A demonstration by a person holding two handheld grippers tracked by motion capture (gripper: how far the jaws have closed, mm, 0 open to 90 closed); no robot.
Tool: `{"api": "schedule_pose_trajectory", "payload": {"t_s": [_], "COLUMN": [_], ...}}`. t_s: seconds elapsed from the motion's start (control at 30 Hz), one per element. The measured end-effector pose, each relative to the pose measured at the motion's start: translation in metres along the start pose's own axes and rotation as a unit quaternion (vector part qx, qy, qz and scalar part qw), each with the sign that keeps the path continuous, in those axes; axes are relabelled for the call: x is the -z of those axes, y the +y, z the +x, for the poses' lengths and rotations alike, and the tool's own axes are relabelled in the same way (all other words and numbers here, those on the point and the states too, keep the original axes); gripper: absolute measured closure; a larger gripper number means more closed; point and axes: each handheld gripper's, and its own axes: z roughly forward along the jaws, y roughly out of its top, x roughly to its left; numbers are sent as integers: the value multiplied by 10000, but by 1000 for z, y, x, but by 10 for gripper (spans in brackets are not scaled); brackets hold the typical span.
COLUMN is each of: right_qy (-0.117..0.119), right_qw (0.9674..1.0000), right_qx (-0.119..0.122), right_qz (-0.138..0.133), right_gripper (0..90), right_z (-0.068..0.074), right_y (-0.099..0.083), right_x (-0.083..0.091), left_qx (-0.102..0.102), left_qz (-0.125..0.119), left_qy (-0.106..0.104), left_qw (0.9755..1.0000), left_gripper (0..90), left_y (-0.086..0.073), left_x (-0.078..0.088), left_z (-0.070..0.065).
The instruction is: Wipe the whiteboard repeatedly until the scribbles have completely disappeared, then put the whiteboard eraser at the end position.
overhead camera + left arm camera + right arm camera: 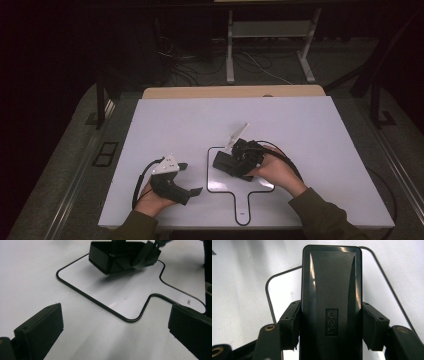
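While right gripper [331, 325] clamps black box [331, 290] — outlined board [214, 187] beneath

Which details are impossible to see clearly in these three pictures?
- Black box: its near end is cut off by the bottom edge of the right gripper view; in the high view the right gripper covers part of it.
- Small print on the board, left gripper view: too small to read.
- Room behind the table, high view: too dark to make out.
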Motion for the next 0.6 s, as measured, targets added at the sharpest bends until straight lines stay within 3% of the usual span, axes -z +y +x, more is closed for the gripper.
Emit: {"api": "schedule_pose_trajectory", "payload": {"t_s": [0.6], "right_qy": [-88], "right_qw": [9988], "right_qx": [-370], "right_qz": [-319], "right_gripper": [385], "right_z": [-21], "right_y": [-9], "right_x": [18], "left_qx": [5], "left_qz": [4], "left_qy": [-26], "left_qw": [10000], "left_gripper": [0], "left_y": [-2], "left_x": [0], "left_z": [0]}}
